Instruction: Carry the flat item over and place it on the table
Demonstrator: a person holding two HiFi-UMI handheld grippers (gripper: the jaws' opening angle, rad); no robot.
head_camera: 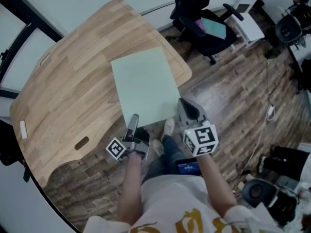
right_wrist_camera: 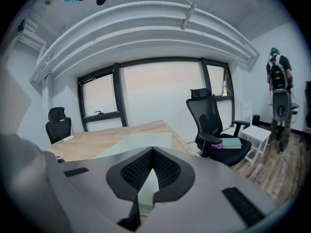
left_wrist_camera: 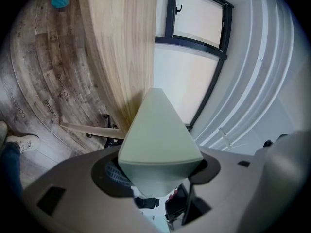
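Observation:
A pale green flat board (head_camera: 146, 86) hangs over the near right part of the light wooden table (head_camera: 73, 81), its near edge jutting past the table's rim. My left gripper (head_camera: 132, 121) is shut on the board's near left corner, my right gripper (head_camera: 184, 108) shut on its near right corner. In the left gripper view the board (left_wrist_camera: 158, 130) runs out from between the jaws of the left gripper (left_wrist_camera: 160, 166), with the table (left_wrist_camera: 121, 42) beside it. In the right gripper view the board (right_wrist_camera: 141, 142) lies about level over the table (right_wrist_camera: 97, 140), its edge pinched in the right gripper (right_wrist_camera: 149, 174).
A black office chair (head_camera: 201, 16) with a teal item (head_camera: 214, 27) on its seat stands beyond the table's right end, next to a small white stand (head_camera: 248, 23). The person's shoes (head_camera: 167, 128) are on the wood floor under the board's near edge. More gear lies at bottom right (head_camera: 272, 193).

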